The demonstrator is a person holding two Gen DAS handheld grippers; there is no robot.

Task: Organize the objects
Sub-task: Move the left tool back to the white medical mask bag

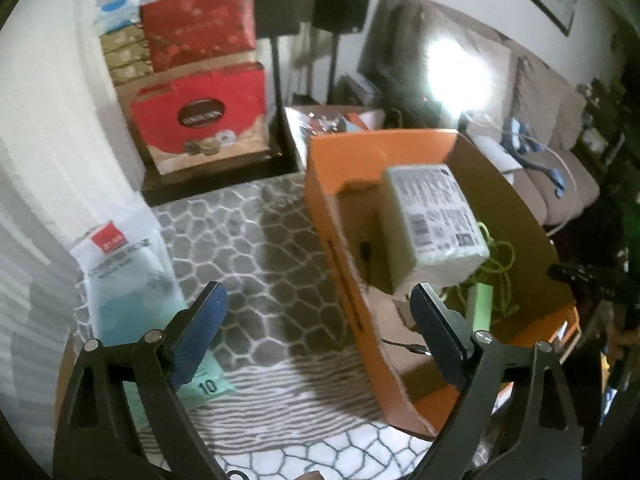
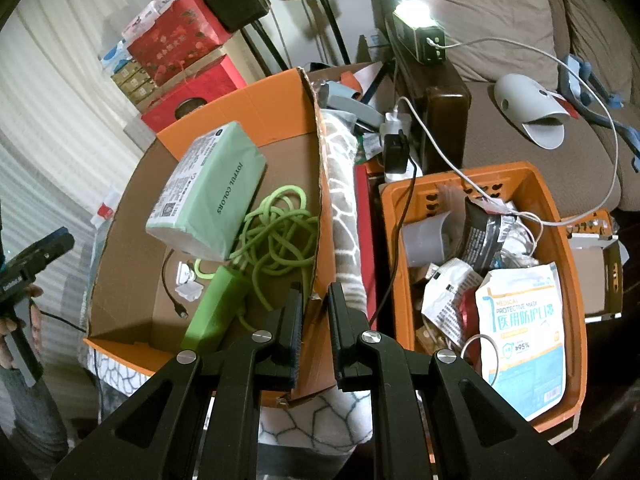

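- the green tissue pack point(image 2: 208, 192) lies tilted inside the orange cardboard box point(image 2: 256, 100), toward its far-left corner, resting over the green cable point(image 2: 276, 232); i judge the placing step done.
- left gripper point(image 1: 316, 320) is spread wide, holding nothing, beside the box's left wall.
- right gripper point(image 2: 314, 320) is nearly closed astride the box's right wall; whether it pinches the wall i cannot tell.
- next: fetch another item, perhaps the mask packet point(image 1: 128, 280) on the patterned cloth point(image 1: 256, 248).

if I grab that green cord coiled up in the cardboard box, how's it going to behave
The green cord lies in loose overlapping loops, so it is probably floppy and would uncoil and dangle when lifted. It seems to run into the green block, which may drag along. One loop lies by the pale green package, so that might get nudged.
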